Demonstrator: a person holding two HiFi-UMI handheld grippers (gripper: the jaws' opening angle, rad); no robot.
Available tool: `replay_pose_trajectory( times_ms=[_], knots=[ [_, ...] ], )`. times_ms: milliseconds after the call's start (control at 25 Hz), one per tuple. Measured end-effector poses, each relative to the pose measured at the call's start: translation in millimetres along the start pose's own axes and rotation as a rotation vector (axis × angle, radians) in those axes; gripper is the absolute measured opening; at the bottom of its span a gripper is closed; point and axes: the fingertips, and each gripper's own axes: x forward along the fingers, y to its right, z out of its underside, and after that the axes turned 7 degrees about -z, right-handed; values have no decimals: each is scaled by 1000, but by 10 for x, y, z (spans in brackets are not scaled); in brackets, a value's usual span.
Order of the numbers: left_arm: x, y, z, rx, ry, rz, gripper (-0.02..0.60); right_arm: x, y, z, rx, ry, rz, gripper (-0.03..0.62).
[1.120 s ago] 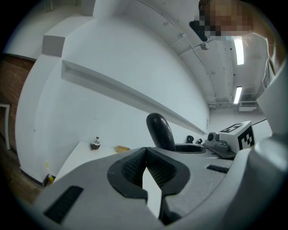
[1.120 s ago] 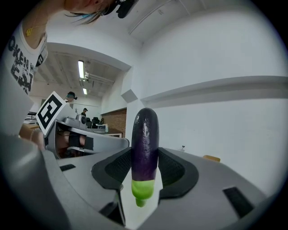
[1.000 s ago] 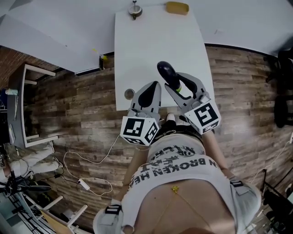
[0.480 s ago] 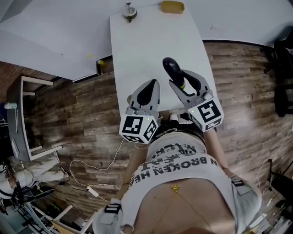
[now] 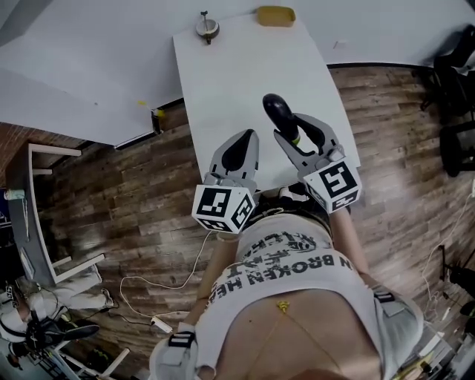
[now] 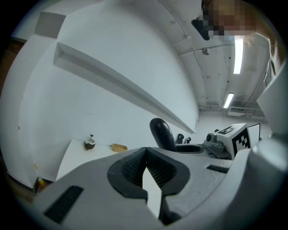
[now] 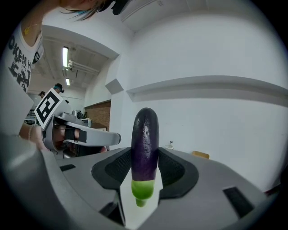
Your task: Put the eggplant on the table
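My right claw (image 5: 291, 137) is clamped on the eggplant (image 5: 277, 111). The eggplant stands upright between the pads, green stem end down and dark tip up, over the near half of the surface (image 5: 237, 67). My left claw (image 5: 243, 142) hangs just beside the right one, over the surface's near edge, its jaws together with nothing between them. At the surface's far edge sit a small round dish (image 5: 207, 28) and a yellow block (image 5: 275, 15).

The person wears a white T-shirt (image 5: 293, 289) with black block lettering and a thin gold necklace (image 5: 283, 306). The left gripper (image 5: 247, 138) and right gripper (image 5: 294, 128) are grey with black pads and black-and-white marker cubes (image 5: 225, 209).
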Motion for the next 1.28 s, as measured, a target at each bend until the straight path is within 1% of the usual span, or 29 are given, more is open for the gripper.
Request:
replay_pose_trajectory(
  times_ms=[200,560,720,960,1160,1280],
  knots=[
    [-55,-247,-106,27,16,-8,6,256,-109,-96,-4,-7,-3,183],
    [-37,-601,-87,3,-4,30,6,563,-198,-49,-6,-35,31,183],
    [14,-672,-28,2,-25,43,6,587,-156,65,-6,-75,63,183],
    [69,-558,59,10,-49,41,6,437,13,213,14,-99,87,183],
    [200,-448,109,0,-52,-6,6,355,202,249,1,-103,48,183],
    [324,-333,98,-14,-46,-34,6,268,398,278,-9,-122,29,183]
  ],
)
